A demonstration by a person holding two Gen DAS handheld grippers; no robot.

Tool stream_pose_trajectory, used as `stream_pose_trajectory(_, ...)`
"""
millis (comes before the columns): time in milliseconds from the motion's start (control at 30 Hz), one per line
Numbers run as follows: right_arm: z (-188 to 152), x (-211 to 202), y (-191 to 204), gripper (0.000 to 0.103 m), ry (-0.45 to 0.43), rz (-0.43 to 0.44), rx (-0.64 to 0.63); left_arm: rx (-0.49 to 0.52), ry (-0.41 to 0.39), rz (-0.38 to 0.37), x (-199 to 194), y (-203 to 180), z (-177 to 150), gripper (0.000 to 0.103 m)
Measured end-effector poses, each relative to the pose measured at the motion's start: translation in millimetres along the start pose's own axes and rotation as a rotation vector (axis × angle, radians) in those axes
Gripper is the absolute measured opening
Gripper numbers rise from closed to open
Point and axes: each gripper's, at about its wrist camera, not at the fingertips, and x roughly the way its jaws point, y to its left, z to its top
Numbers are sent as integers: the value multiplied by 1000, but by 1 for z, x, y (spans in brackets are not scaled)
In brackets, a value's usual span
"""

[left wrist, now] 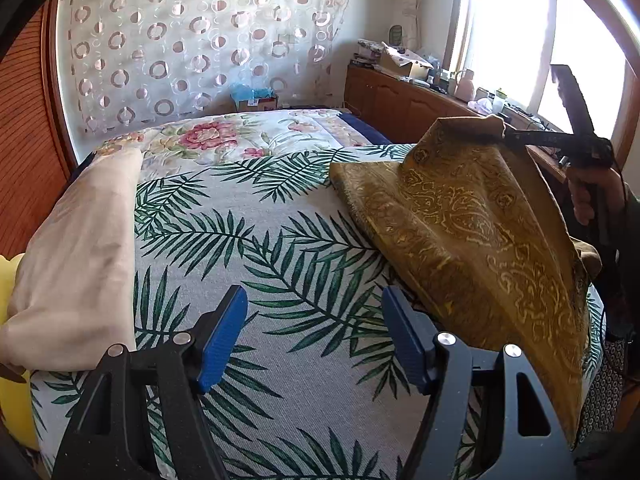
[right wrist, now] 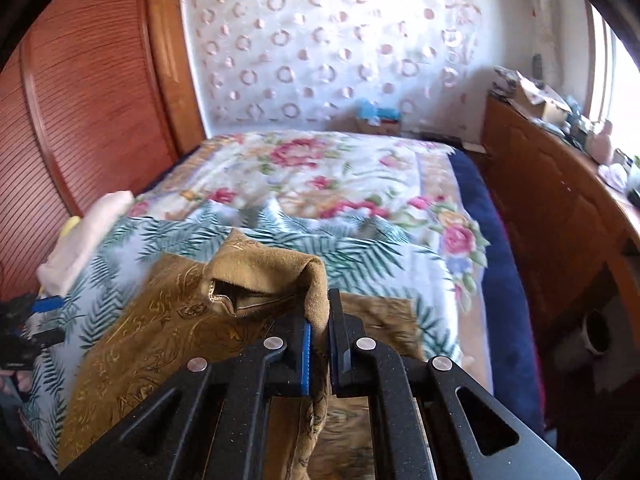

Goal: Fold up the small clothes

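A mustard-gold cloth with a paisley pattern [left wrist: 472, 216] lies on the palm-leaf bedspread [left wrist: 280, 248], one corner lifted into a tent. My right gripper [left wrist: 508, 134] is shut on that raised corner at the right of the left wrist view. In the right wrist view my right gripper [right wrist: 319, 332] pinches a fold of the gold cloth [right wrist: 160, 328] between its blue pads. My left gripper [left wrist: 314, 336] is open and empty, low over the bedspread, just left of the cloth's near edge. It also shows at the left edge of the right wrist view [right wrist: 40, 316].
A folded beige cloth [left wrist: 80, 248] lies along the bed's left side, with something yellow [left wrist: 8, 320] beside it. A floral quilt [left wrist: 240, 136] covers the far bed. A cluttered wooden cabinet [left wrist: 400, 96] runs along the right under the window. A slatted wooden door [right wrist: 80, 100] is at left.
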Motion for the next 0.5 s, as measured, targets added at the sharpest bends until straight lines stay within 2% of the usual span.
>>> stream_pose_trajectory(100, 3, 1, -5, 6, 21, -52, 24, 2, -3, -3, -3, -4, 1, 71)
stream_pose_trajectory(167, 4, 4, -2, 7, 52, -41, 30, 10, -10, -4, -6, -10, 2, 71)
stream_pose_trajectory(267, 4, -9, 2, 26, 61, -64, 16, 17, -23, -6, -11, -18, 2, 71)
stream_pose_trajectory(333, 0, -24, 7, 31, 49, -54, 7, 20, -30, -12, -14, -23, 2, 71)
stream_pose_trajectory(400, -8, -41, 12, 46, 38, -39, 6, 30, -42, -18, -19, -31, 1, 71)
stream_pose_trajectory(500, -28, -59, 16, 47, 45, -19, 8, 35, -54, -30, -24, -41, -1, 71)
